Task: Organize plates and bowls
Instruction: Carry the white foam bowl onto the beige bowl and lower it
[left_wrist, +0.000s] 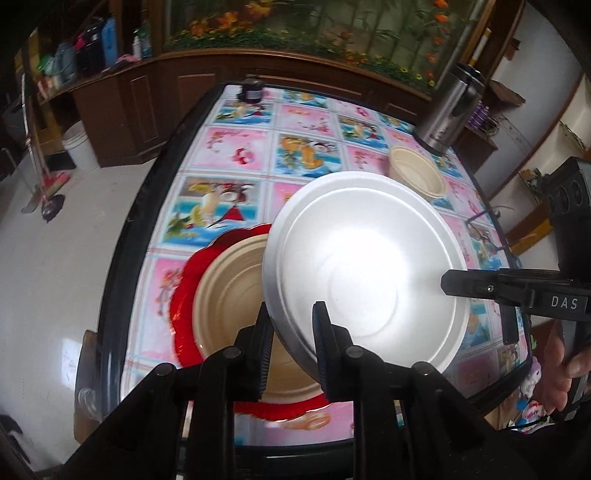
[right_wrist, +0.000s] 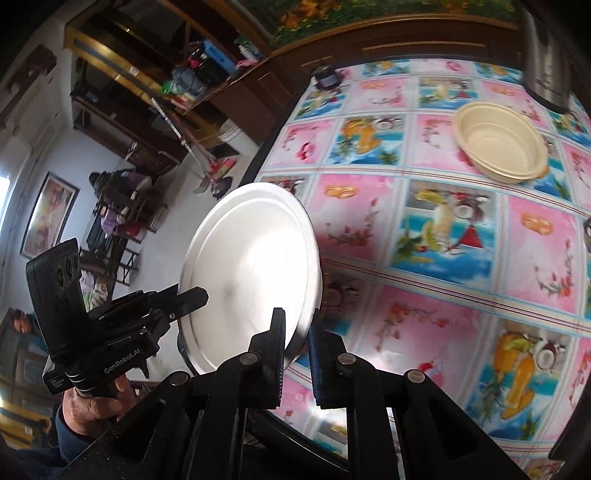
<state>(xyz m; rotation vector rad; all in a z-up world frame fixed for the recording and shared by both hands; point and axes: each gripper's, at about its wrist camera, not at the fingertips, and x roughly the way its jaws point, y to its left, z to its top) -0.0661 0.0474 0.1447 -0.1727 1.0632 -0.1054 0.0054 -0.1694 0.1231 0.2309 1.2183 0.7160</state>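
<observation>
A white foam plate (left_wrist: 369, 266) is held tilted above the table by both grippers. My left gripper (left_wrist: 293, 343) is shut on its near rim; it also shows in the right wrist view (right_wrist: 195, 301) at the plate's left edge. My right gripper (right_wrist: 297, 354) is shut on the plate's (right_wrist: 251, 269) rim; in the left wrist view its finger (left_wrist: 480, 288) reaches onto the right rim. Below lies a red scalloped plate (left_wrist: 184, 295) with a beige bowl (left_wrist: 229, 295) in it. A second beige bowl (left_wrist: 417, 171) (right_wrist: 502, 142) stands farther back.
The table (right_wrist: 461, 258) has a colourful pink and blue patterned cloth and a black edge. A steel kettle (left_wrist: 450, 110) stands behind the far bowl, also in the right wrist view (right_wrist: 546, 62). A small dark jar (left_wrist: 253, 88) sits at the far edge.
</observation>
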